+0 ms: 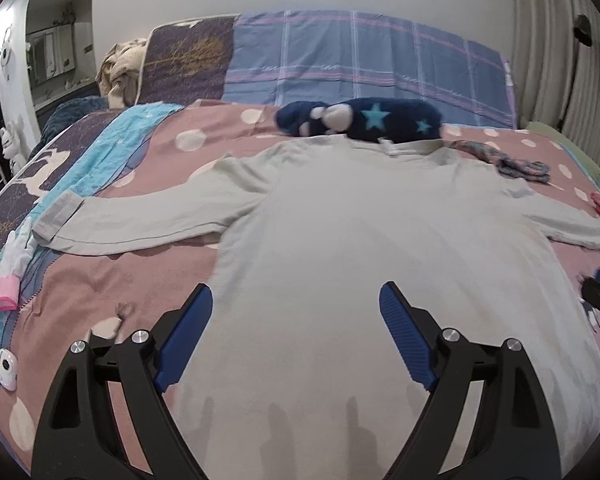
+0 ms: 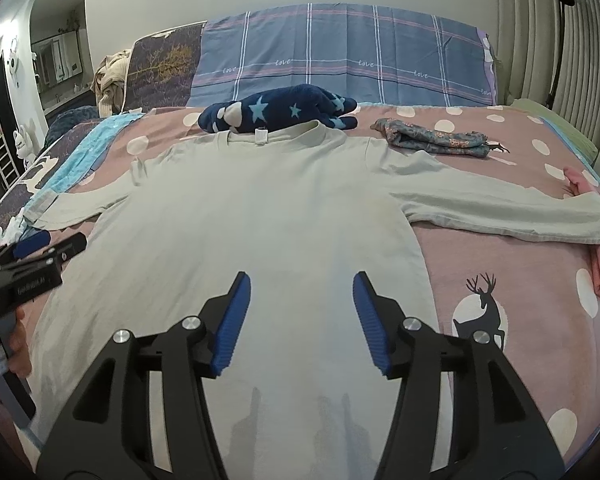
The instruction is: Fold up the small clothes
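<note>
Bed (image 2: 540,264) carries shirt (image 2: 260,220), plush (image 2: 284,112), perhaps scarf (image 2: 432,138).

I see my right gripper (image 2: 302,320) at the bottom centre of the frame, blue pads apart with nothing between them, over the lower body of a pale long-sleeved shirt (image 2: 260,220) spread flat on the pink dotted bedspread (image 2: 520,280). Its sleeves reach toward both frame edges. My left gripper (image 2: 40,248) enters at the left edge, just beside the shirt's side. Above the collar lies a navy star-patterned plush (image 2: 284,110); a crumpled floral cloth (image 2: 432,138) sits upper right.
</note>
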`<state>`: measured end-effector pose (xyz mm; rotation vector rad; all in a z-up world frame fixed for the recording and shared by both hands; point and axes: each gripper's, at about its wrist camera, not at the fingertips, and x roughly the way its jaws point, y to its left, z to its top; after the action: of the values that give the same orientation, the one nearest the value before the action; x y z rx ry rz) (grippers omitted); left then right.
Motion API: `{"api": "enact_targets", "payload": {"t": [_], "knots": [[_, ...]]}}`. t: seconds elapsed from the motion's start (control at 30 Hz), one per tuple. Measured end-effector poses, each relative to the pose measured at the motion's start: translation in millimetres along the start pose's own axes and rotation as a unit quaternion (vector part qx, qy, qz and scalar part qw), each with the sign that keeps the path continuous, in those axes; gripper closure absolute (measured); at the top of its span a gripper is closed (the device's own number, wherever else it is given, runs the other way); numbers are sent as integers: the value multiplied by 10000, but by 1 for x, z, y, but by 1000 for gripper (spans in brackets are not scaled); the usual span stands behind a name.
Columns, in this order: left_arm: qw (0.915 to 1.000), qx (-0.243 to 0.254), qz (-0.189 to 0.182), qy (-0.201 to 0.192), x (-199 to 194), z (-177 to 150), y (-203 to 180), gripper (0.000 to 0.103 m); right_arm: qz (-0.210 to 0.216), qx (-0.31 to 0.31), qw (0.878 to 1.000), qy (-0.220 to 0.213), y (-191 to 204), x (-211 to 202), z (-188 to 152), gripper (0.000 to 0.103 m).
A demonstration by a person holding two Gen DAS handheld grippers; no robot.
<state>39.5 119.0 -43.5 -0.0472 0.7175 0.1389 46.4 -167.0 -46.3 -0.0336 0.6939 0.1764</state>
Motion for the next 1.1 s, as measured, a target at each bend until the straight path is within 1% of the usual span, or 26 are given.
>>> {"api": "enact_targets", "payload": {"t": [0.03, 0.1, 0.17, 0.2, 0.3, 0.33, 0.37, 0.43, 0.5, 0.57, 0.6, 0.67, 0.73, 0.77, 0.8, 0.83, 0.9, 0.97, 1.0, 1.1], "knots": [[9999, -44, 94, 40, 4, 2, 8, 17, 2, -26, 10000, 6, 0, 1, 1, 47], [9989, -181, 407, 144, 15, 8, 35, 17, 38, -100, 9999, 29, 2, 3, 3, 41], [9941, -417, 942, 336, 29, 14, 77, 19, 80, -150, 9998, 57, 3, 6, 4, 35], [9921, -504, 1088, 372, 33, 16, 93, 21, 107, -162, 9998, 76, 3, 8, 5, 33], [9783, -890, 1808, 480, 50, 25, 166, 25, 161, -173, 9996, 179, 5, 16, 5, 28], [9745, -972, 1966, 477, 52, 28, 181, 25, 164, -175, 9995, 202, 6, 17, 5, 28], [9683, -1059, 2213, 476, 57, 32, 203, 26, 150, -180, 9994, 239, 6, 21, 5, 28], [9593, -1116, 2547, 498, 67, 40, 234, 26, 132, -189, 9993, 295, 8, 26, 4, 28], [9530, -1154, 2742, 567, 77, 48, 257, 26, 113, -189, 9991, 355, 8, 31, 4, 28], [9452, -1295, 2916, 694, 92, 57, 286, 26, 75, -179, 9990, 406, 9, 36, 4, 28], [9422, -1381, 2956, 758, 100, 61, 298, 26, 64, -165, 9989, 427, 8, 38, 4, 28], [9394, -1543, 2928, 894, 113, 66, 319, 27, 37, -143, 9989, 452, 8, 41, 5, 28], [9378, -1650, 2862, 1068, 124, 66, 330, 42, -3, -125, 9989, 457, 7, 43, 6, 28], [9376, -1673, 2821, 1152, 129, 66, 332, 60, -19, -104, 9989, 461, 6, 45, 7, 28], [9369, -1699, 2794, 1232, 134, 66, 336, 82, -33, -79, 9989, 470, 5, 46, 8, 27], [9372, -1763, 2719, 1293, 140, 65, 340, 89, -39, -64, 9988, 479, 5, 48, 9, 27], [9375, -1858, 2640, 1295, 141, 66, 341, 94, -43, -41, 9988, 494, 3, 51, 10, 27], [9439, -1970, 2397, 1135, 133, 72, 336, 94, -39, -33, 9987, 507, 2, 53, 10, 27], [9478, -1992, 2262, 1040, 128, 77, 331, 95, -31, -36, 9987, 512, 2, 53, 11, 27], [9654, -1820, 1739, 684, 105, 101, 299, 95, -16, -56, 9985, 538, 2, 57, 11, 27]]}}
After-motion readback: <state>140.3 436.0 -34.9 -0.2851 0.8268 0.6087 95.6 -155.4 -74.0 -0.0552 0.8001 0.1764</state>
